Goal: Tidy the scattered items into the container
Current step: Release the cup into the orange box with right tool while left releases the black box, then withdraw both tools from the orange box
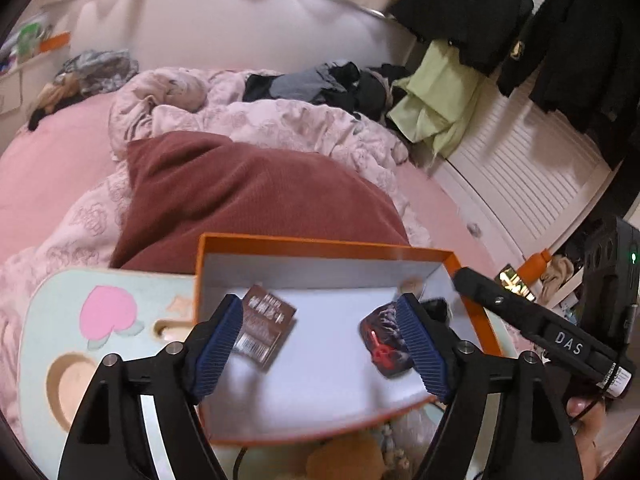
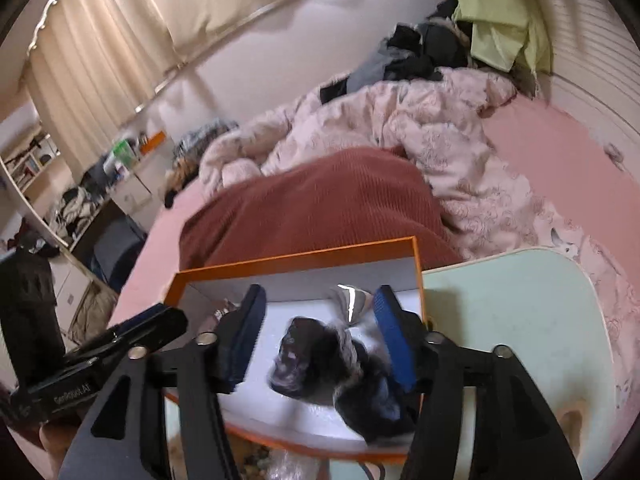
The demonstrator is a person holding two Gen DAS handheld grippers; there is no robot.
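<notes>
My left gripper (image 1: pixel 320 344) hangs over the orange box (image 1: pixel 320 244), its blue pads standing well apart with nothing pressed between them; a brown packet (image 1: pixel 266 326) lies on the white floor of the box just past my left pad, blurred as if dropping or just landed, and a dark pouch with red marking (image 1: pixel 384 344) sits just inside my right pad without being squeezed. My right gripper (image 2: pixel 318 340) is over the same box (image 2: pixel 296 258) from the other side, also parted, and below its tips lies a dark furry bundle (image 2: pixel 360 376) that neither pad clamps; a shiny silvery thing (image 2: pixel 350 300) shows beyond it near the far wall, too blurred to name. Both tools are empty, I judge, and the step in hand is the release. To do it well I should keep each pair of fingers wide until they are lifted clear of the box walls, rising straight so a pad does not snag the fur or drag the pouch out over the rim. The box sits on a pale green tray (image 1: pixel 52 320) on the bed, so it may slide; I would avoid nudging its rim. Then I would look for what is left: some small bits show below the near edge of the box, though I cannot tell what they are.
</notes>
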